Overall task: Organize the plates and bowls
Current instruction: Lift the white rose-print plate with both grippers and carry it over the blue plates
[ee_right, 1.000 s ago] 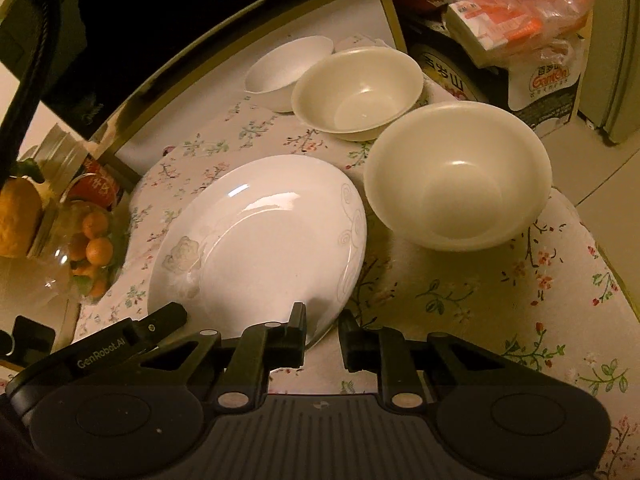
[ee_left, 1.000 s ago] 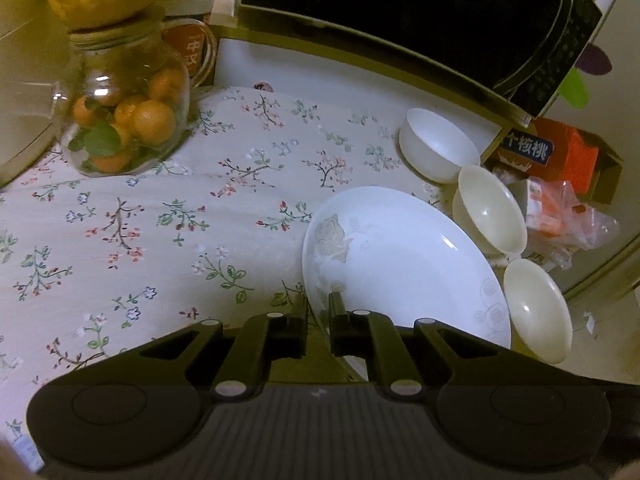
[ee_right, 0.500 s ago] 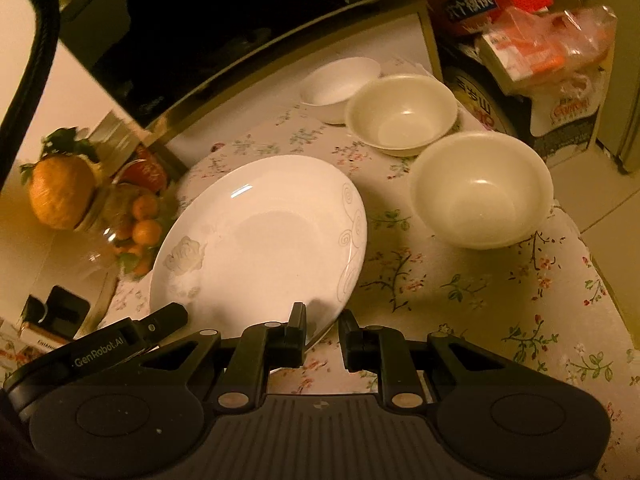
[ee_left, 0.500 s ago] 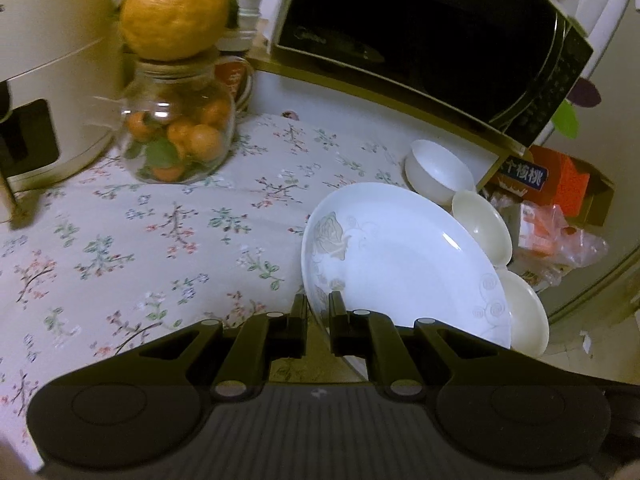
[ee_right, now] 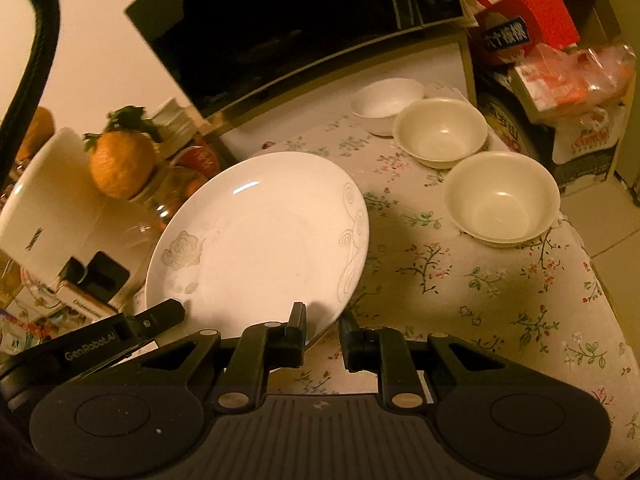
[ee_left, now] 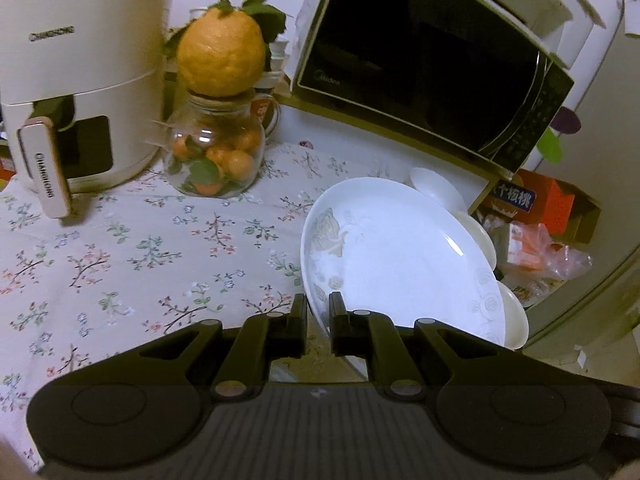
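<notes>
A large white plate with a grey rose print is lifted and tilted above the floral tablecloth. My left gripper is shut on its near rim. In the right wrist view the same plate is in the air, its rim between the slightly parted fingers of my right gripper; whether they touch it is unclear. Three bowls stand at the right: a cream one nearest, a second cream one, and a small white one behind.
A black microwave stands at the back. A glass jar of small oranges with a big citrus fruit on top and a white air fryer stand at the left. Boxes and bags sit at the right.
The plate has risen off the cloth, and both grippers have moved up and back with it. The right gripper's fingers have parted a little.
</notes>
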`<state>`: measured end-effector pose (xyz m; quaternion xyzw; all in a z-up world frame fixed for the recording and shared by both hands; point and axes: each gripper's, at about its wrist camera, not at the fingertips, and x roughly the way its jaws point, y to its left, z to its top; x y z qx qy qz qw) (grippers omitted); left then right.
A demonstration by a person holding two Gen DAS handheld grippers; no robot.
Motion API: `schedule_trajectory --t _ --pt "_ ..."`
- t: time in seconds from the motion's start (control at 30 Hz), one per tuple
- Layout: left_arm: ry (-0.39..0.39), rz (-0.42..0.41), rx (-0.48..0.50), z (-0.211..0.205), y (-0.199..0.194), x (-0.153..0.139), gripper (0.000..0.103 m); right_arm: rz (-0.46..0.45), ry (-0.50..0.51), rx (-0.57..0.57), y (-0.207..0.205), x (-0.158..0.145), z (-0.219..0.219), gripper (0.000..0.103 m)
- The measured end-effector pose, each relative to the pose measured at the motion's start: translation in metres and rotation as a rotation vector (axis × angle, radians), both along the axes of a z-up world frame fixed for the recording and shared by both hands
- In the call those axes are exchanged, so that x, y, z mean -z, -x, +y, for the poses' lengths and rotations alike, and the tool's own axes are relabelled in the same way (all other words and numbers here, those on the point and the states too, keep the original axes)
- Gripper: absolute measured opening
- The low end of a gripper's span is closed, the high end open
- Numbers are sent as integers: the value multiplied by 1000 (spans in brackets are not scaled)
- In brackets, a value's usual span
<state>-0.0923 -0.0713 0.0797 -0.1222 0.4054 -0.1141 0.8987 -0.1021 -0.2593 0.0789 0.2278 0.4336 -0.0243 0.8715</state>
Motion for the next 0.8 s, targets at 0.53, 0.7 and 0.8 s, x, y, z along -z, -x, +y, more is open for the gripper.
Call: schedule_trajectory --t 0.53,0.7,0.8 --pt "-6 62 -124 55 52 9 9 33 5 -178 24 4 52 17" --pt "-18 91 -166 70 69 19 9 55 14 -240 32 9 71 17" --pt "-24 113 -179 77 76 24 10 75 19 -265 36 14 79 17"
